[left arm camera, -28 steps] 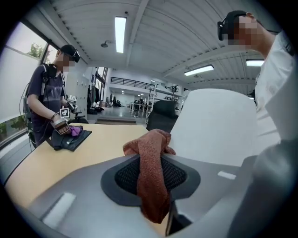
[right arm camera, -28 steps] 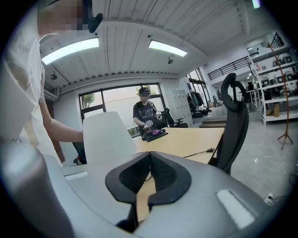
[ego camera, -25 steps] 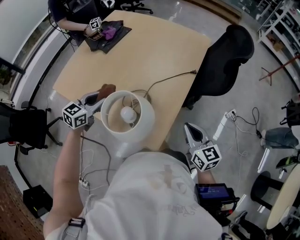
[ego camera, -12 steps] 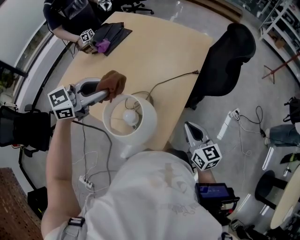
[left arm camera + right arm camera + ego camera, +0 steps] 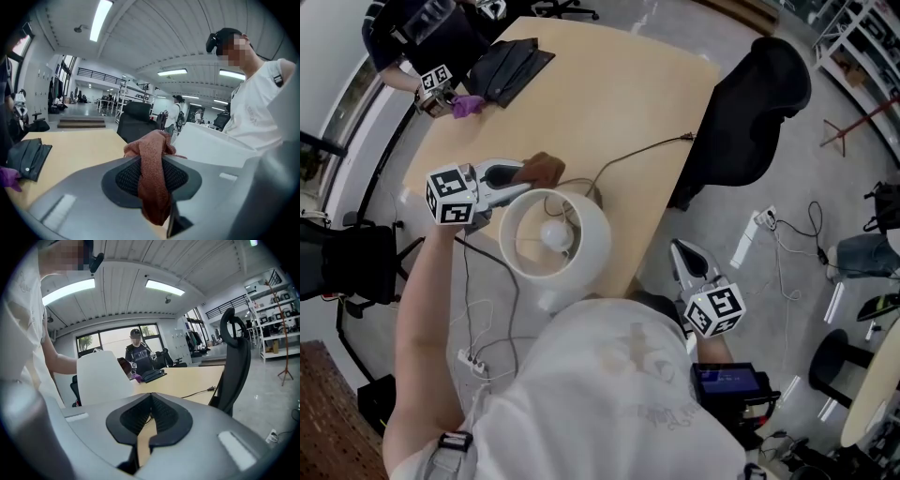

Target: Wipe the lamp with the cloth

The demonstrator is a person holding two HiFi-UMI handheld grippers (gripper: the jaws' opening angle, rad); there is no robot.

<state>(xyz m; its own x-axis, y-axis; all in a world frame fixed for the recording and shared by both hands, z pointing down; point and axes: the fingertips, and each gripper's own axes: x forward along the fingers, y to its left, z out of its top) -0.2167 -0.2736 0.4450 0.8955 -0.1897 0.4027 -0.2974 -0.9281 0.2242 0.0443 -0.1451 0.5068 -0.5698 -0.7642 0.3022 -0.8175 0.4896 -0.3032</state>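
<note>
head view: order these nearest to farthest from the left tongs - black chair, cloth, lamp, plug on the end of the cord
From the left tongs:
1. cloth, pinched in the tongs at their tip.
2. lamp, just below them in the picture, at the table's near edge.
3. plug, lying at the table's right edge.
4. chair, past that edge, farthest right.

No readable text anywhere, shirt print [image 5: 642, 375] too faint
</note>
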